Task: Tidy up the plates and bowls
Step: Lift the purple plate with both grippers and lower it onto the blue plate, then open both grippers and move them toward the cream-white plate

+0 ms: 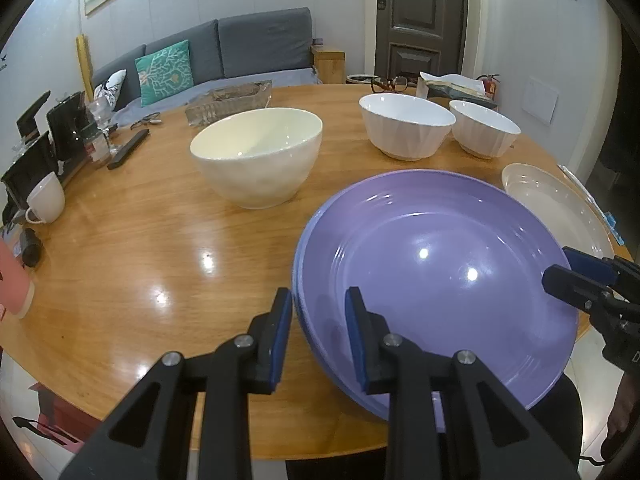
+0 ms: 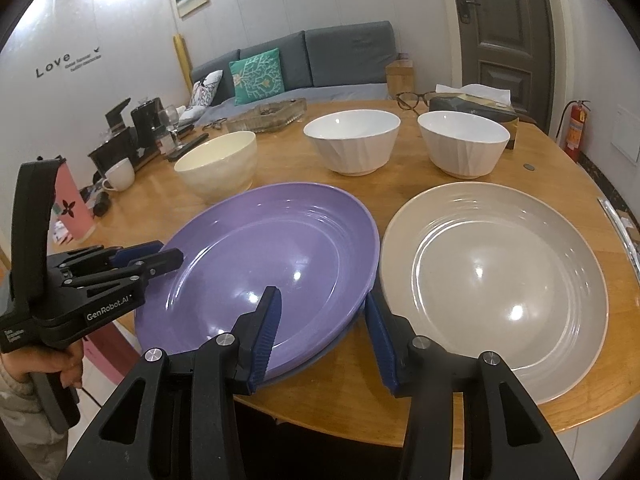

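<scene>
With the purple plate [image 2: 260,268] stacked on a blue plate [image 2: 320,356] at the near desk [image 1: 140,240] edge, just beside the beige plate [image 2: 496,280], both grips are marginal. The left hand-held gripper [image 1: 320,312] straddles the purple plate's rim; whether its pads press cannot be confirmed. The right hand-held gripper [image 2: 322,312] stands open around the opposite rim. Uneven lifting may tilt the glazed plate, slide it off the blue plate, or knock the beige plate.

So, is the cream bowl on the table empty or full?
Empty. The cream bowl stands upright on the table, and the left wrist view shows only its bare, glossy inner wall.
</scene>
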`<state>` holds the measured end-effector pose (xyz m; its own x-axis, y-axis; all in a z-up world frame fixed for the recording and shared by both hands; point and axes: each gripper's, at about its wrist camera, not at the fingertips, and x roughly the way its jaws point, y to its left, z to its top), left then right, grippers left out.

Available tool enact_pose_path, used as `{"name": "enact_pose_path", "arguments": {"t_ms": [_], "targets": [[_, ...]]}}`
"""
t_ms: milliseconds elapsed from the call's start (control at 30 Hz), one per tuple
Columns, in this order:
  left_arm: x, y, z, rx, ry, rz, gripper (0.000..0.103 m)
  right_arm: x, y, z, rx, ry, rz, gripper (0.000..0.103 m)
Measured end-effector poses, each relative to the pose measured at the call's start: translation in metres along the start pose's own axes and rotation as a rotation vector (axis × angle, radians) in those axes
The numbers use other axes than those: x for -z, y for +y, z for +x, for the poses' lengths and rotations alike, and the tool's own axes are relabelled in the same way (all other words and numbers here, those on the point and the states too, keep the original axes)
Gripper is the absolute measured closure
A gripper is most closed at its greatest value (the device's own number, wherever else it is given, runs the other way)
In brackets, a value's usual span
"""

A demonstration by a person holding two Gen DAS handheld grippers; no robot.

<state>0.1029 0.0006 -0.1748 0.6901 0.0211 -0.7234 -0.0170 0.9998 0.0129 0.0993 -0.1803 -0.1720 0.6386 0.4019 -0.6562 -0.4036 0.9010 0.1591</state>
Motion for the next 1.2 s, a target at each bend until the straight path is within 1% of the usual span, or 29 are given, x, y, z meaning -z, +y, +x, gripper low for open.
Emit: {"name": "enact_pose_path", "arguments": {"t_ms": [133, 233, 567, 600, 633, 733, 833, 900, 1067, 1200], "targets": [[-0.002, 0.005, -0.004, -0.001, -0.012, -0.013, 0.079, -0.002, -0.002, -0.005, 0.001, -0.017, 0.004, 0.064], [-0.002, 0.006, -0.006, 0.001, -0.018, -0.021, 0.079, -0.004, 0.0, -0.01, -0.018, -0.033, -0.009, 0.064], [-0.008, 0.01, -0.016, 0.007, -0.04, -0.031, 0.079, -0.003, 0.002, -0.004, -0.015, -0.022, -0.012, 0.064], [-0.011, 0.008, -0.021, 0.013, -0.049, -0.028, 0.078, -0.003, 0.002, -0.005, -0.02, -0.023, -0.011, 0.064], [-0.012, 0.007, -0.023, 0.018, -0.056, -0.026, 0.075, -0.004, 0.001, -0.006, -0.023, -0.027, -0.011, 0.064], [-0.023, -0.004, -0.035, 0.049, -0.085, -0.01, 0.072, -0.004, -0.004, -0.012, -0.027, -0.049, 0.0, 0.064], [-0.035, -0.023, -0.044, 0.093, -0.11, 0.016, 0.071, -0.005, -0.015, -0.023, -0.018, -0.079, 0.022, 0.062], [-0.042, -0.042, -0.046, 0.133, -0.113, 0.039, 0.07, -0.004, -0.025, -0.032, -0.008, -0.1, 0.043, 0.061], [-0.05, -0.083, -0.042, 0.203, -0.095, 0.09, 0.07, 0.001, -0.06, -0.054, 0.033, -0.152, 0.111, 0.061], [-0.049, -0.116, -0.031, 0.272, -0.041, 0.12, 0.07, 0.009, -0.09, -0.067, 0.062, -0.178, 0.171, 0.061]]}}
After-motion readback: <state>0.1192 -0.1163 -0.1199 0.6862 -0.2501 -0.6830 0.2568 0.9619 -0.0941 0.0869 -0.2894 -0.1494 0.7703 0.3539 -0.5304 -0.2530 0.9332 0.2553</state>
